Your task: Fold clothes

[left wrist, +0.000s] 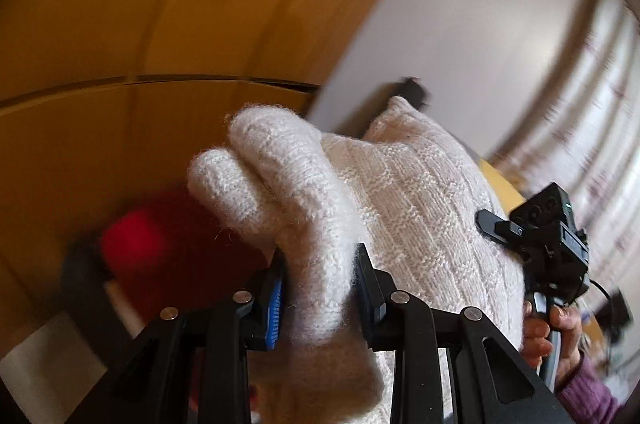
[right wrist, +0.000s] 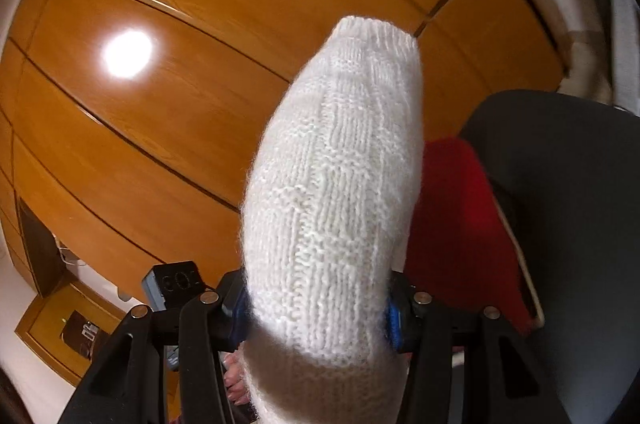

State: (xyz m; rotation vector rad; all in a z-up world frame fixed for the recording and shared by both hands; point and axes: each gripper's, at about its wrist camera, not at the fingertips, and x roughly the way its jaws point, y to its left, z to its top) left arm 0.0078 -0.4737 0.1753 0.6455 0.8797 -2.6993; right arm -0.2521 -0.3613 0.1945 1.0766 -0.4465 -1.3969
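We see glossy wooden cabinet panels behind a white knitted garment. Our right tool is clamped on its sleeve, our left tool on a bunched fold. No writing is legible.

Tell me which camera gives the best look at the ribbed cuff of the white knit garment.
The right wrist view. There the white knit garment rises between the right gripper fingers, its ribbed cuff sharp against the wooden panelling. The left wrist view shows only bunched knit folds in the left gripper; no cuff can be made out.
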